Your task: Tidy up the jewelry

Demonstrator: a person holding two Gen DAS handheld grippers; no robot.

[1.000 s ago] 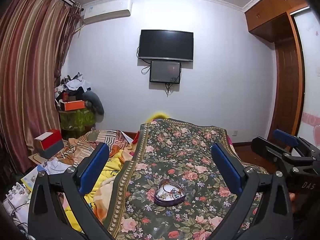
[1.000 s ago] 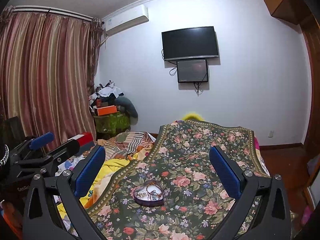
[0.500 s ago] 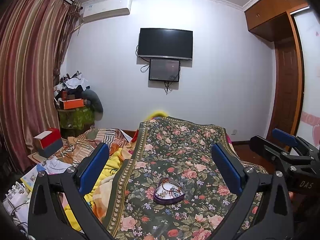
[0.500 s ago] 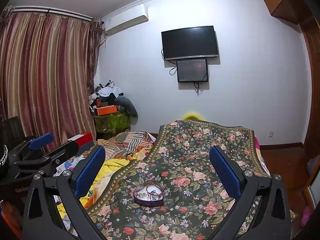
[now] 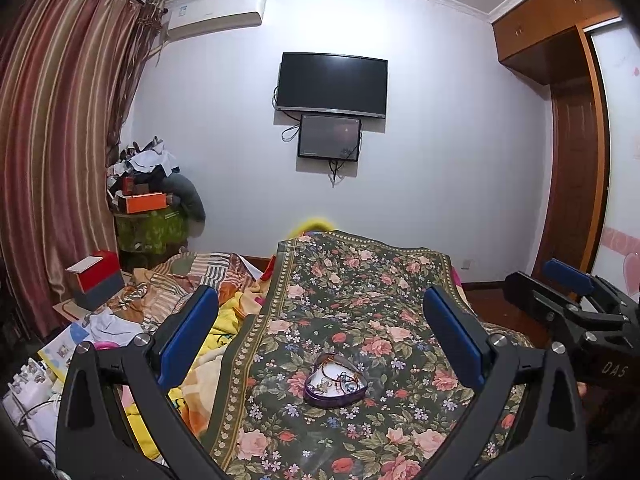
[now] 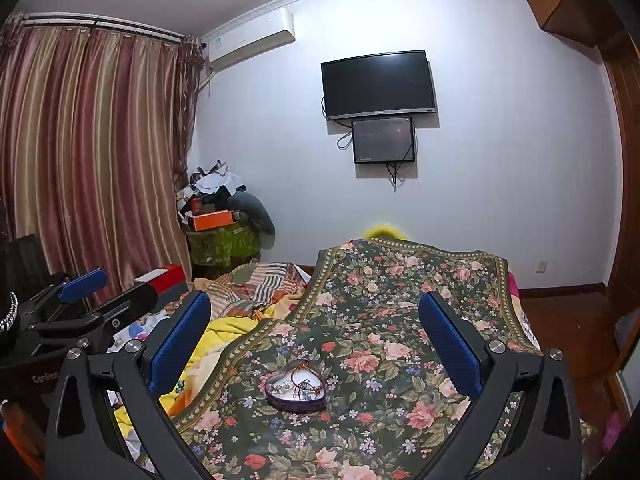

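tin (image 5: 335, 381) nearer than before | floral bedspread (image 5: 360, 280) — bedroom, curtains (image 6: 88, 152)

A home bedroom. A bed (image 5: 360, 300) under a floral spread (image 6: 400, 320) and rumpled quilts (image 5: 208, 276) fills the floor. On the far wall hang a TV (image 5: 332, 82) and an air conditioner (image 5: 216, 16); striped curtains (image 6: 88, 152) cover the left side, a wooden wardrobe (image 5: 576, 160) stands right, and clothes and boxes pile up in the corner (image 5: 152, 184).
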